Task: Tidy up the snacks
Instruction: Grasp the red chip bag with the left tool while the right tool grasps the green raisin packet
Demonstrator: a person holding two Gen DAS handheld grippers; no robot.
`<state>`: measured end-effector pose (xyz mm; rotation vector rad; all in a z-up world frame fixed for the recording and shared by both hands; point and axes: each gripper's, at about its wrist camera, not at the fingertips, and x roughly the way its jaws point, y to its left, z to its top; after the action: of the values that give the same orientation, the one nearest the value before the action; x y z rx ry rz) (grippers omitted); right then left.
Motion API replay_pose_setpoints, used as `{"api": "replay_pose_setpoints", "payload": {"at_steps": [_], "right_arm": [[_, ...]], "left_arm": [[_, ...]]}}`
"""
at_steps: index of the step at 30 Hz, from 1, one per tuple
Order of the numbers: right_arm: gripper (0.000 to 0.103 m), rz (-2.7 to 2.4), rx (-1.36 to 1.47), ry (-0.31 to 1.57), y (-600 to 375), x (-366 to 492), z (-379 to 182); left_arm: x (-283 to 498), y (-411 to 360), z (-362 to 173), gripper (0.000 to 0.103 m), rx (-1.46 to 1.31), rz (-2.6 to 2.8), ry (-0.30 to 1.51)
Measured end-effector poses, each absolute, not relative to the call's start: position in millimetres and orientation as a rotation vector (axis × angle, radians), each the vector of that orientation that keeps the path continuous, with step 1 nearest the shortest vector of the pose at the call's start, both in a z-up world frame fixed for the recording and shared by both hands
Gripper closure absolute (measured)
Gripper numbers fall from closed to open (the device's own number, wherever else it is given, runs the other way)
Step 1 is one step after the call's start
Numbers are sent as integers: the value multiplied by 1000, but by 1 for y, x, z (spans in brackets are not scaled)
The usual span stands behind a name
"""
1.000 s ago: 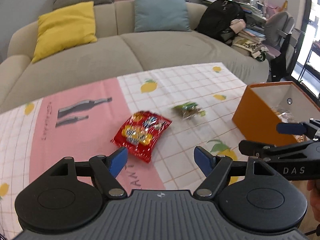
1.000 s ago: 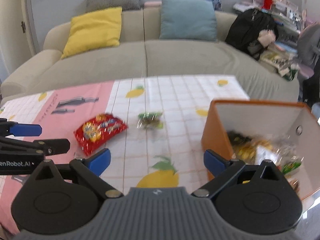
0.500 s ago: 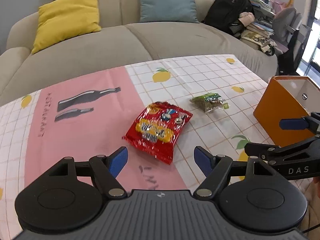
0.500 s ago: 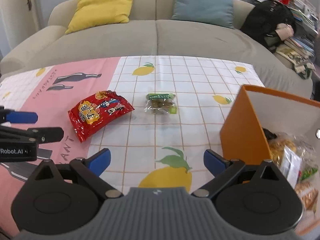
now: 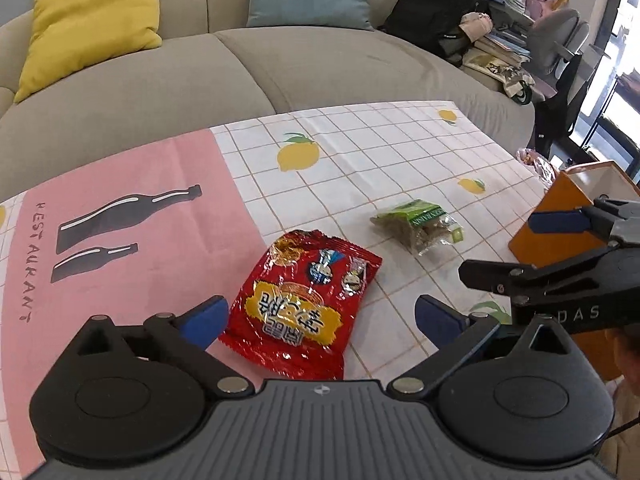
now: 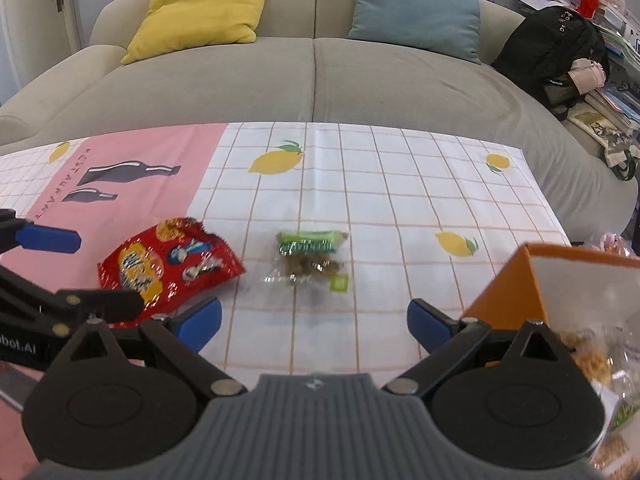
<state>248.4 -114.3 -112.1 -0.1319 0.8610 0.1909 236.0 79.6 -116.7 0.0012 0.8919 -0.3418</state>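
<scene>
A red snack bag [image 5: 302, 302] lies flat on the tablecloth, right in front of my open left gripper [image 5: 320, 318], its near end between the blue fingertips. It also shows in the right wrist view [image 6: 168, 264]. A small clear packet with a green label [image 5: 418, 222] lies beyond it to the right; in the right wrist view the packet [image 6: 312, 260] lies ahead of my open, empty right gripper [image 6: 314, 318]. An orange box [image 6: 516, 284] holding several snack packs stands at the right, and shows in the left wrist view [image 5: 560, 208].
The table carries a pink and white checked cloth with lemons [image 5: 360, 160]. A grey sofa [image 6: 312, 76] with yellow and blue cushions runs along the far edge. A black backpack [image 6: 556, 60] and a cluttered desk sit at the far right.
Both grippers have moved forward and lower toward the table. The red bag now lies between my left fingertips, and the green packet is closer to my right gripper. Both stay open.
</scene>
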Motion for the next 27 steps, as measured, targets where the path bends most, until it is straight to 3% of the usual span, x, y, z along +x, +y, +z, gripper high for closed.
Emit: {"api": "replay_pose_setpoints", "payload": {"at_steps": [17, 27], "right_arm": [[8, 178, -89, 924, -104, 316, -143], [40, 215, -37, 971, -105, 320, -159]], "left_arm": [[281, 64, -148, 0, 247, -507, 960], [288, 65, -169, 0, 216, -464, 1025]]}}
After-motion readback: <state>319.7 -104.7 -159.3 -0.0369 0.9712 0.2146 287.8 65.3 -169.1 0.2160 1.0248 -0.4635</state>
